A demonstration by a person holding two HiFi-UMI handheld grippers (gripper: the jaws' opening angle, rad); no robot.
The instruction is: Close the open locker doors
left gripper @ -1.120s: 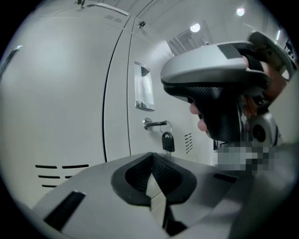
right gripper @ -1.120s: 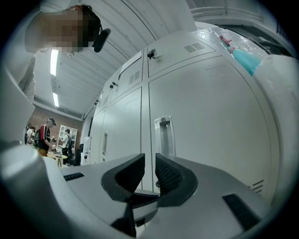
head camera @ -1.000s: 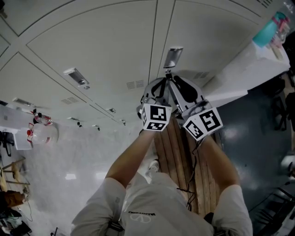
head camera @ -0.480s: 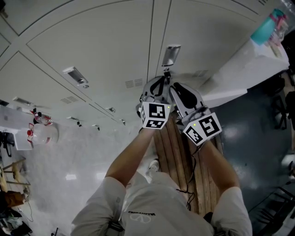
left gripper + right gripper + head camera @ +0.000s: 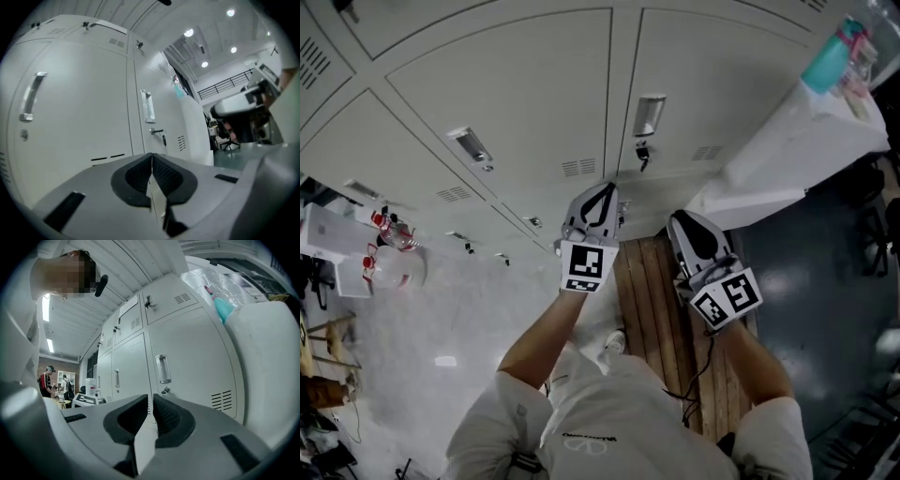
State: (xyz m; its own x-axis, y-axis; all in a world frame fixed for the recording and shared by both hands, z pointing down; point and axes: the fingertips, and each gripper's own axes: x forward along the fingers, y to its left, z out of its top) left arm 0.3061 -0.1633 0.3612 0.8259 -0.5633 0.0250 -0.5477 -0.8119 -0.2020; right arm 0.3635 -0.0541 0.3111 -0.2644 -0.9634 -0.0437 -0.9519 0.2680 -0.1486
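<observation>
Facing a wall of pale grey locker doors [image 5: 516, 103], all lying flat and shut as far as can be seen. Holds the left gripper [image 5: 605, 189] up near the doors but not touching, fingers pressed tight together on nothing. Holds the right gripper [image 5: 682, 221] beside it, a bit farther back, closing its fingers with only a thin gap and nothing in that gap. Points both toward the door with a shiny pull handle [image 5: 649, 114], a key [image 5: 642, 153] hanging in the lock under it and small vent slots [image 5: 705, 152] low down. Shows a second handle [image 5: 471, 147] on the next door to the left.

Stands by a wooden bench [image 5: 652, 300] of long slats, set up against the lockers, one shoe [image 5: 612, 339] beside it. Finds a big white box [image 5: 797, 150] pushed up to the lockers on the right, with a teal bottle [image 5: 825, 61] in a clear plastic bag [image 5: 211, 284] on top. Finds another clear bag [image 5: 389, 267] with red bits far off on the left.

Carries black-and-white square markers [image 5: 584, 265] on each gripper cube, and small print on the shirt [image 5: 589, 437], too tiny to read.

Looks down on a shiny white floor [image 5: 441, 328] on the left and a dark floor [image 5: 825, 281] on the right. Catches two people [image 5: 47, 380] far down the room in the right gripper view, under long ceiling lights [image 5: 45, 308].
</observation>
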